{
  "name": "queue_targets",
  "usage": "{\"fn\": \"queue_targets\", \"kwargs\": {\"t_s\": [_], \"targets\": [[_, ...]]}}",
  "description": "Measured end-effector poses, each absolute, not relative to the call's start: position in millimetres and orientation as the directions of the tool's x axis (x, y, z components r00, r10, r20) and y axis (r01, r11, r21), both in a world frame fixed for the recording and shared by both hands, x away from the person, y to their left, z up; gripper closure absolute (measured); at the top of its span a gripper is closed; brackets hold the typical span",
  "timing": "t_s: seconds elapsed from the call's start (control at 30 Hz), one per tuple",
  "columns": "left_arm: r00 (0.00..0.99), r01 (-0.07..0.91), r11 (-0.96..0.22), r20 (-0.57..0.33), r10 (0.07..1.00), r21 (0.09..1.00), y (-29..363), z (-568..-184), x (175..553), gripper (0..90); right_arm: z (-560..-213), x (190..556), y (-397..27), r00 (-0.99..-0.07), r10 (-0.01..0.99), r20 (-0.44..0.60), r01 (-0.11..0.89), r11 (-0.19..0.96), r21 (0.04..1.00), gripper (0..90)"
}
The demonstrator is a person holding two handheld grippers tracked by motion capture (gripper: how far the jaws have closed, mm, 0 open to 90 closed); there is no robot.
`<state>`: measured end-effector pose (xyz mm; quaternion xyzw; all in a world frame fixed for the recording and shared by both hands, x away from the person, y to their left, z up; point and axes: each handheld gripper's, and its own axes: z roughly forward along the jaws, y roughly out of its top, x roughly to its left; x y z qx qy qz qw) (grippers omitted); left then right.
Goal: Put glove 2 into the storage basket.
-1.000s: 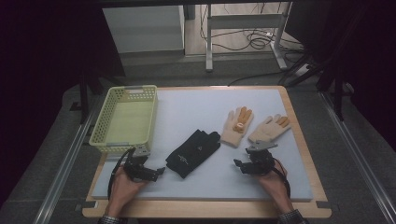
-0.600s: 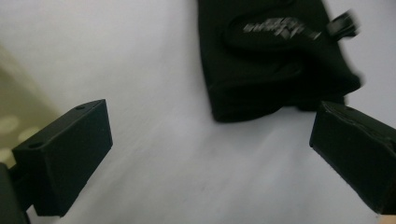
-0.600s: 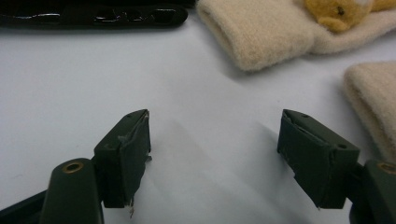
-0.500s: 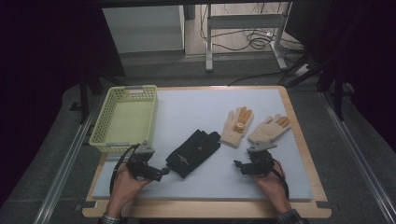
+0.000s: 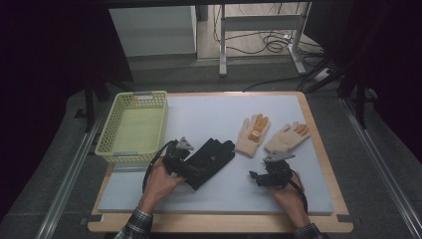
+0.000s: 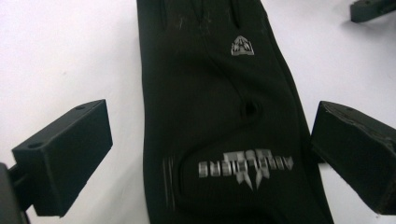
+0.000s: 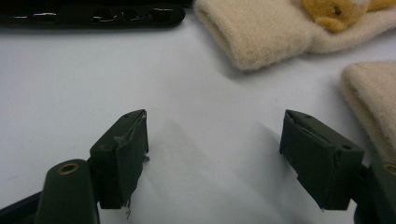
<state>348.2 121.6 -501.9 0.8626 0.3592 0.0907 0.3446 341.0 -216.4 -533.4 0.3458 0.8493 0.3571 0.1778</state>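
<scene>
Left gripper (image 5: pixel 191 168), jaws spread, straddles the flat black fabric glove (image 6: pixel 219 116) lying mid-mat beside the yellow plastic basket (image 5: pixel 133 127), likely lining up a grab; right gripper (image 7: pixel 215 158) rests wide apart, holding nothing, jaws just opened further.

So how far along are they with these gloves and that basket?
Barely begun, it seems. The yellow basket holds nothing. The left gripper has its jaws open on either side of the black glove, not yet pinching it. The right gripper, its jaws just opening wider, closes on nothing short of the two cream gloves. All the gloves lie on the mat.
</scene>
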Motion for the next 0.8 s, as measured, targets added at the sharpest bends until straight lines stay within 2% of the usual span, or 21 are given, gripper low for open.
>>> {"fn": "queue_targets", "kwargs": {"t_s": [0.2,0.37,0.63,0.8], "targets": [[0.716,0.607,-0.503,-0.148,0.682,0.615,108,-515,369,0.0,-533,341,-216,-0.697,0.714,-0.055,0.46,0.506,0.73,23.2],[0.737,0.611,-0.54,-0.169,0.654,0.579,97,-524,367,0.0,-533,341,-216,-0.697,0.715,-0.055,0.46,0.506,0.73,23.2],[0.76,0.554,-0.645,-0.004,0.65,0.527,80,-530,355,0.0,-533,341,-216,-0.697,0.715,-0.055,0.46,0.506,0.73,23.2],[0.757,0.558,-0.644,-0.001,0.654,0.523,78,-530,354,0.0,-534,341,-216,-0.697,0.715,-0.055,0.46,0.506,0.73,23.2]]}}
